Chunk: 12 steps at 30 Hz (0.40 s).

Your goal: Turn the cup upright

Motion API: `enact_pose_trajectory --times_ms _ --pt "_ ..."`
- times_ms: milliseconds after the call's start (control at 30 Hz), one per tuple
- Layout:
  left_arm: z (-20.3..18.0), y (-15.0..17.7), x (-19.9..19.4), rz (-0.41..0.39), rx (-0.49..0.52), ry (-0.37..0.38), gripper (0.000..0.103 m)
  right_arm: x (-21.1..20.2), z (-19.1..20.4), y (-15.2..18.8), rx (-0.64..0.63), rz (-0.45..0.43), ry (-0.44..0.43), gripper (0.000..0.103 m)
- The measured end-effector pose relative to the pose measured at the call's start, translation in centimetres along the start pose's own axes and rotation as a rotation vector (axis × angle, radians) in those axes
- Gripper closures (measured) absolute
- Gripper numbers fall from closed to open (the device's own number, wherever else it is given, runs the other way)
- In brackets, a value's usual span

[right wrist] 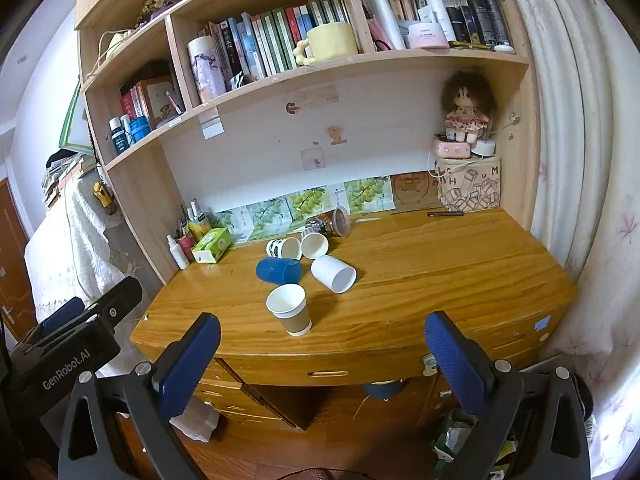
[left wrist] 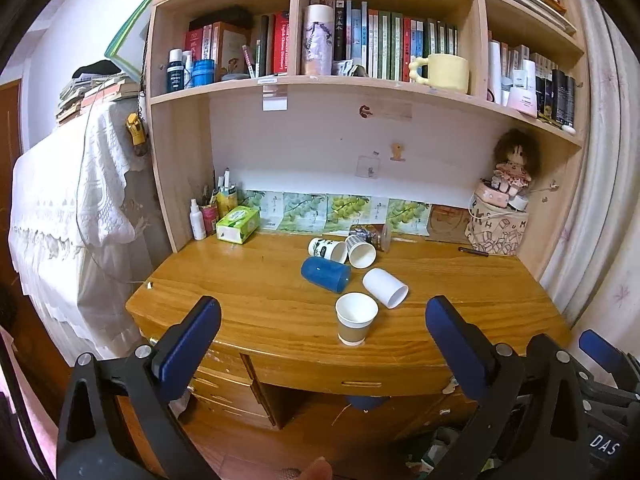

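Observation:
A brown-and-white paper cup (left wrist: 356,322) (right wrist: 289,308) stands upright near the desk's front edge. Behind it several cups lie on their sides: a blue cup (left wrist: 325,274) (right wrist: 278,270), a plain white cup (left wrist: 385,287) (right wrist: 333,273), a white cup with dark print (left wrist: 327,249) (right wrist: 283,248), a patterned paper cup (left wrist: 360,251) (right wrist: 314,243) and a dark clear-rimmed cup (left wrist: 374,234) (right wrist: 334,222) at the back. My left gripper (left wrist: 322,340) is open and empty, in front of the desk. My right gripper (right wrist: 322,344) is open and empty, also short of the desk.
The wooden desk (left wrist: 248,292) has drawers below and a bookshelf above. A green tissue box (left wrist: 237,224) and bottles stand at back left. A printed bag with a doll (left wrist: 498,232) sits at back right. A pen (left wrist: 473,251) lies near it. A cloth-covered cabinet (left wrist: 68,208) stands left.

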<state>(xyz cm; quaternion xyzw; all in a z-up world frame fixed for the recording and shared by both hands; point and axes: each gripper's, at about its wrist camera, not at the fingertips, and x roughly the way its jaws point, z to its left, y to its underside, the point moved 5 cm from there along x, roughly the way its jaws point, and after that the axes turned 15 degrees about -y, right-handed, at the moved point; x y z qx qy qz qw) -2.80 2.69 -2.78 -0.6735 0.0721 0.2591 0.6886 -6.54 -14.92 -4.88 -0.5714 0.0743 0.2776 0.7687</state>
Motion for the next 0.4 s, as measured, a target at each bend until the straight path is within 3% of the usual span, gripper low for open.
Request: enact_pose_trajectory --times_ms 400 --pt "-0.24 -0.3 -0.03 -0.009 0.007 -0.001 0.001 0.42 -0.59 -0.03 0.024 0.017 -0.002 0.001"
